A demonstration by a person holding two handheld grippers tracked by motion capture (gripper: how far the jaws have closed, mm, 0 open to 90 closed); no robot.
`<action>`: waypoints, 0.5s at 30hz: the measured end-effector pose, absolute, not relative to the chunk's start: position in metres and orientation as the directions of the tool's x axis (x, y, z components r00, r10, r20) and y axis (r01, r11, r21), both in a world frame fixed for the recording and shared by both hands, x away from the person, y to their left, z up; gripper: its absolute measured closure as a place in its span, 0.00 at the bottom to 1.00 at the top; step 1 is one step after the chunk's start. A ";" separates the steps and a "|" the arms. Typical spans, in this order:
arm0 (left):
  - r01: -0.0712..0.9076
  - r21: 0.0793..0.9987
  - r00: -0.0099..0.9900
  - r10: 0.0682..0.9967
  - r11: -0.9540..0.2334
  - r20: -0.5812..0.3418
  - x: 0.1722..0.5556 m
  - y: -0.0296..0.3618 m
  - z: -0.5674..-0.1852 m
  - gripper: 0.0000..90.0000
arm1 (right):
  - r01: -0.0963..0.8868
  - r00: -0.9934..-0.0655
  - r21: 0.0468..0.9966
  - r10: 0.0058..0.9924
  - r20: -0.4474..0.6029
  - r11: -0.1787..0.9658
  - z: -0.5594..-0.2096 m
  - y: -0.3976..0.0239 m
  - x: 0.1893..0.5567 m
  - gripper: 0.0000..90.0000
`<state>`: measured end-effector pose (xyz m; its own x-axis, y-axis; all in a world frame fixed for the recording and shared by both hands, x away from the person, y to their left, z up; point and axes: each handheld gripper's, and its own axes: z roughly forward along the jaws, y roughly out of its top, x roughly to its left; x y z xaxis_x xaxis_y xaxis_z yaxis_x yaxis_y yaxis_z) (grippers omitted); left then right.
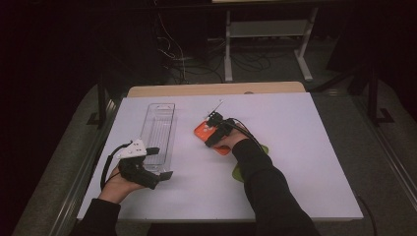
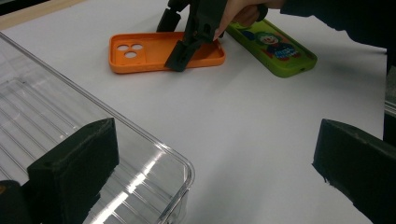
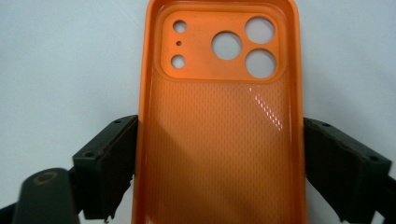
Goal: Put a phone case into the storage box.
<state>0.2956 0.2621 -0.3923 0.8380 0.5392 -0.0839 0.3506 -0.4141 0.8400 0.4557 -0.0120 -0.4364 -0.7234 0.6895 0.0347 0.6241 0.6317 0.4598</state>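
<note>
No readable text, label, brand, number or sign on anything.

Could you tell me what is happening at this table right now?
A person works with a gripper in each hand. The right gripper straddles an orange phone case lying open side up on the white table, its jaws at the case's two long sides. A green phone case lies beside it. The left gripper waits open by a clear plastic bin.
</note>
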 end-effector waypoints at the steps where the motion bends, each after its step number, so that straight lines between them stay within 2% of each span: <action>1: 0.351 0.840 0.838 0.540 -0.414 -0.084 0.296 0.262 -0.392 0.00 | 0.623 -0.724 0.460 0.689 0.036 0.632 -0.436 -0.012 0.456 0.16; 15: 0.349 0.844 0.837 0.541 -0.408 -0.085 0.296 0.263 -0.392 0.00 | 0.636 -0.721 0.452 0.690 0.059 0.626 -0.432 -0.017 0.458 0.17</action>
